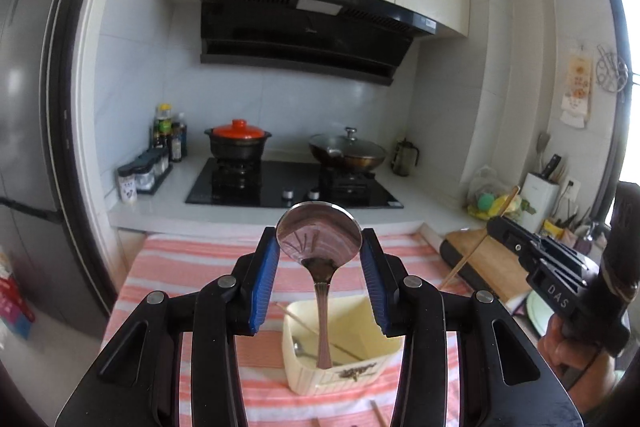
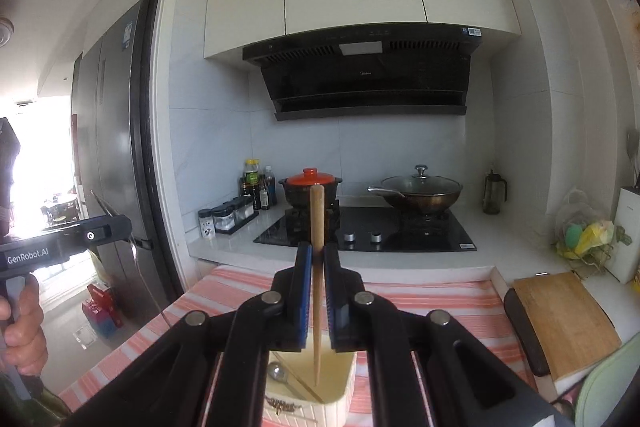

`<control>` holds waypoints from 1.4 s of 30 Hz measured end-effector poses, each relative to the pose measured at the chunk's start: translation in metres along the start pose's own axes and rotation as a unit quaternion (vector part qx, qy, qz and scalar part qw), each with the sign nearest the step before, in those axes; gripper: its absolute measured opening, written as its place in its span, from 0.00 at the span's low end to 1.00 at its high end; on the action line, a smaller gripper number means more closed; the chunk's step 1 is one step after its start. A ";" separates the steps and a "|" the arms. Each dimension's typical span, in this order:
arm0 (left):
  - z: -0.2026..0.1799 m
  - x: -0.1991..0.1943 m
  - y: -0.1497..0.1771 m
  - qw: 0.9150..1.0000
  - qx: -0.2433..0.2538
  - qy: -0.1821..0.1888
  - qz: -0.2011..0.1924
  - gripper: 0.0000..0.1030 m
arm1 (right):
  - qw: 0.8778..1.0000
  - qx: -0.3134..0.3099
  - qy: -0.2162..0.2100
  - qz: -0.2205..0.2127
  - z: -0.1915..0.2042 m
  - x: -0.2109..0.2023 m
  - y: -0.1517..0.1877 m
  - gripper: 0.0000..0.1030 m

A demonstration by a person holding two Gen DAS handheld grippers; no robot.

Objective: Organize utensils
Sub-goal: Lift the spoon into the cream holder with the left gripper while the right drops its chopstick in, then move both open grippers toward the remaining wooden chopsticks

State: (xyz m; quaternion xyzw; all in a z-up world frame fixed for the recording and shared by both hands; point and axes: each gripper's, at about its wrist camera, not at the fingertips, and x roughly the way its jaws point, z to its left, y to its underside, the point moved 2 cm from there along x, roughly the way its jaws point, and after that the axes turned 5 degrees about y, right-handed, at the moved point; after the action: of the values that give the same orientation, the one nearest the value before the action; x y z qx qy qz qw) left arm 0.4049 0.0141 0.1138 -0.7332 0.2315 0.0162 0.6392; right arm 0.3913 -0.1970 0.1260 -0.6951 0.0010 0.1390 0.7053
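My left gripper [image 1: 319,247] is shut on a metal spoon [image 1: 320,239], its blue pads against the bowl's edges. The spoon hangs bowl up, handle pointing down into a cream utensil box [image 1: 340,373] on the striped cloth. The box holds another spoon [image 1: 300,349] and chopsticks. My right gripper [image 2: 317,259] is shut on a wooden chopstick [image 2: 317,287], held upright with its lower tip inside the same box [image 2: 340,403], above a spoon [image 2: 278,373] lying in it. The right gripper also shows in the left wrist view [image 1: 536,259], at the right.
A pink striped cloth [image 1: 192,267] covers the table. More chopsticks [image 1: 378,417] lie at its near edge. A wooden cutting board [image 2: 564,319] lies at the right. Behind is the stove [image 2: 368,231] with an orange-lidded pot [image 2: 310,187] and a wok [image 2: 420,193]. A fridge [image 1: 28,147] stands at the left.
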 end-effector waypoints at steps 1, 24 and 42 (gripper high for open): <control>0.001 0.014 0.002 1.000 -0.004 0.000 0.007 0.40 | 1.000 0.001 -0.005 0.004 0.001 0.012 0.003 0.06; 0.048 0.056 0.053 0.990 -0.024 -0.045 0.134 0.83 | 0.989 0.020 -0.011 0.145 -0.008 0.063 0.043 0.43; 0.029 -0.095 0.331 0.972 -0.062 -0.088 0.209 0.90 | 0.964 0.064 0.151 0.210 -0.051 -0.181 0.289 0.50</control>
State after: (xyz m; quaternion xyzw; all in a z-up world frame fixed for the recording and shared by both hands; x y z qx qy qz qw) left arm 0.2089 0.0466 -0.1692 -0.7024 0.3210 0.2278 0.5930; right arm 0.1696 -0.2835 -0.1240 -0.6456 0.2627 0.1773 0.6948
